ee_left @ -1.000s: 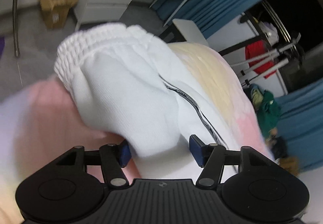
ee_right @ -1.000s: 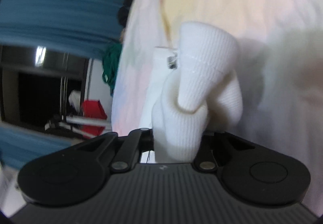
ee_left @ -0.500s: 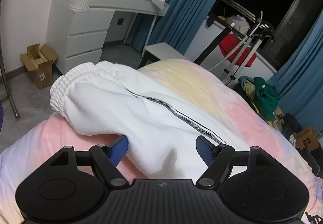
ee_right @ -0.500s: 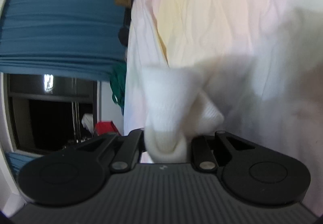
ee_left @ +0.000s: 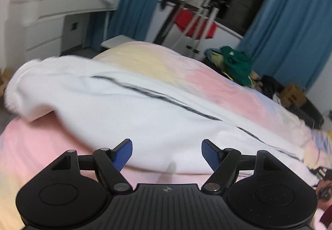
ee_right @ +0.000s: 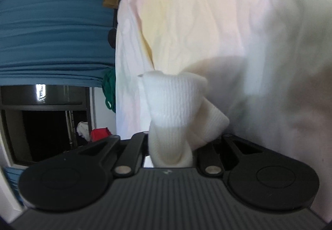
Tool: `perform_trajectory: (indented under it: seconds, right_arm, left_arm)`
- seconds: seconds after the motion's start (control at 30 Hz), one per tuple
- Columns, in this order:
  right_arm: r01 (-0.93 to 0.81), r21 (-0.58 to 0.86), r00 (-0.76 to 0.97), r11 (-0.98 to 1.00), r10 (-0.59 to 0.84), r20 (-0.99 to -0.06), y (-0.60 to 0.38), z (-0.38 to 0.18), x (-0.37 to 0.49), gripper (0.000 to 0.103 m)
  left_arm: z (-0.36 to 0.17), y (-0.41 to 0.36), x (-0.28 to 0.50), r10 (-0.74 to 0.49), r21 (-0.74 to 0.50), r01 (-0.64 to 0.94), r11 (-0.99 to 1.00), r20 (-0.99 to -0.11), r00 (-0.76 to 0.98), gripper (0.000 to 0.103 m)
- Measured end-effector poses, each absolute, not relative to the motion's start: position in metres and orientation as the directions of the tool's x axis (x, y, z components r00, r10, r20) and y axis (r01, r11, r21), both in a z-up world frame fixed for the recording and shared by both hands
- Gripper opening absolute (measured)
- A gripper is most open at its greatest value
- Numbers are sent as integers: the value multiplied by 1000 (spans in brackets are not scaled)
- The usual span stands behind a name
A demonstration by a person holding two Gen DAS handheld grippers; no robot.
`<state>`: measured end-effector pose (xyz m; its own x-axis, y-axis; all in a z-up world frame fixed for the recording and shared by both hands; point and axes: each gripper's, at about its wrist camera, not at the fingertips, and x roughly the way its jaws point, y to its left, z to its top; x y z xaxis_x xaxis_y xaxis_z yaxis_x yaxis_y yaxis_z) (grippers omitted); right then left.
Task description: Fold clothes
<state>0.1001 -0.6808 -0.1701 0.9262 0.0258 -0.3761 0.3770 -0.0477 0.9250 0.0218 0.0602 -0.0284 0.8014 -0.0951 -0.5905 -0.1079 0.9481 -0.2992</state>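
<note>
White trousers point(ee_left: 145, 109) with a thin black side stripe lie stretched across the pastel pink and yellow bed cover point(ee_left: 217, 84). My left gripper point(ee_left: 167, 147) is open, its blue pads point(ee_left: 124, 153) wide apart just in front of the trousers' near edge and gripping nothing. In the right wrist view, my right gripper point(ee_right: 170, 147) holds the bunched ribbed cuff point(ee_right: 174, 101) of the trousers just above the bed cover point(ee_right: 207, 22). Its jaws are beginning to open with the cuff still between them, and the cuff hides the fingertips.
A white dresser point(ee_left: 41, 22) stands at the back left, with a small white bench point(ee_left: 118, 41) beside the bed. Behind the bed are a drying rack with a red garment point(ee_left: 195, 22), a green clothes pile point(ee_left: 236, 64), a cardboard box point(ee_left: 294, 93) and blue curtains point(ee_left: 286, 22).
My left gripper let go of the trousers, opened wider, rolled level and drew back; the trousers now lie on the bed. My right gripper kept the cuff and sank a little.
</note>
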Motion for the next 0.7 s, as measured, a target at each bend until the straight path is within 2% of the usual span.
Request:
perform_trajectory:
  seconds: [0.17, 0.33, 0.53, 0.7]
  right_arm:
    - [346, 935, 937, -82, 81, -340, -690, -181, 100, 21]
    - [332, 937, 942, -108, 95, -322, -691, -184, 102, 22]
    - [345, 938, 936, -33, 92, -341, -686, -175, 109, 22]
    - [389, 916, 917, 97, 52, -395, -683, -158, 116, 20]
  left_arm:
    - [-33, 17, 57, -107, -191, -8, 981, -584, 805, 75]
    - [-50, -24, 103, -50, -68, 13, 998, -583, 811, 75]
    - [-84, -42, 126, -19, -7, 19, 1000, -614, 789, 76]
    - [-99, -41, 131, -26, 3, 36, 999, -647, 762, 77]
